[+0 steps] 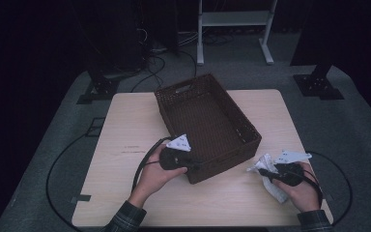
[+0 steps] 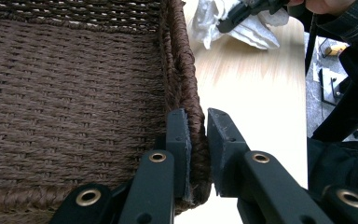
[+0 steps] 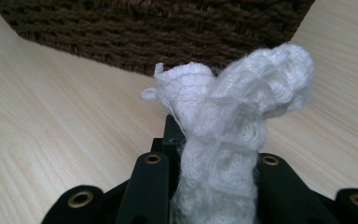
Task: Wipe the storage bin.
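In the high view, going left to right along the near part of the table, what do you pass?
Left gripper → basket → white cloth → right gripper

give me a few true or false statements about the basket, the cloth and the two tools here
1. The left tool has its jaws astride the rim of the brown woven basket. True.
2. The white cloth lies inside the basket. False: it is bunched between the jaws of the right tool, over the table outside the basket.
3. The basket is full of items. False: the part of its inside that shows is bare weave.
4. The basket stands on a light wooden table. True.
5. The right tool grips the basket's far handle. False: it holds the cloth, near the basket's near right corner.
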`<state>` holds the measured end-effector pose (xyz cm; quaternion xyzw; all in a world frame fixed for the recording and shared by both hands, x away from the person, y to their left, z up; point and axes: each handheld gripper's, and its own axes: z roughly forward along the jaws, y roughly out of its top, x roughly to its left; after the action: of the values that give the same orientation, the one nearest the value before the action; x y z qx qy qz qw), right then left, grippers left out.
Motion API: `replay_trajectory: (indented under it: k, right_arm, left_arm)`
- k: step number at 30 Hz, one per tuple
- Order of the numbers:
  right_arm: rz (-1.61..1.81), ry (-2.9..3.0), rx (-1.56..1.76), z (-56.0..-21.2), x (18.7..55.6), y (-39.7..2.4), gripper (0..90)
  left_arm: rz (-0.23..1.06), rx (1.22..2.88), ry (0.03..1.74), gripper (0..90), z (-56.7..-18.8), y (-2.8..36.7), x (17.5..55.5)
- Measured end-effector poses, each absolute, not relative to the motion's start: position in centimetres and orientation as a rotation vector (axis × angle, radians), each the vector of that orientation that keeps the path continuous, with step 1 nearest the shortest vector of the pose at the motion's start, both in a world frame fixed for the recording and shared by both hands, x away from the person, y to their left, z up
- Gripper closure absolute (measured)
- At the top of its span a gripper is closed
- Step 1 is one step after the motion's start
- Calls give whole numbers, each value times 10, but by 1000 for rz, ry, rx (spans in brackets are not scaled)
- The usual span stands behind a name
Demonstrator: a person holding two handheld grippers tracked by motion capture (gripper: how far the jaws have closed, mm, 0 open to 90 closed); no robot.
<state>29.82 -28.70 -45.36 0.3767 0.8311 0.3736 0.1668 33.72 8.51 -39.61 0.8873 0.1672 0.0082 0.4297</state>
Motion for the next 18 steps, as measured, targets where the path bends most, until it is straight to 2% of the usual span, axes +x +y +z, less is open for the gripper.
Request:
replay_trajectory:
  k: [18]
  right_arm:
    - [1171, 2262, 1074, -413, 307, -292, 748]
  left_arm:
    - [19, 2240, 408, 780, -396, 84, 338]
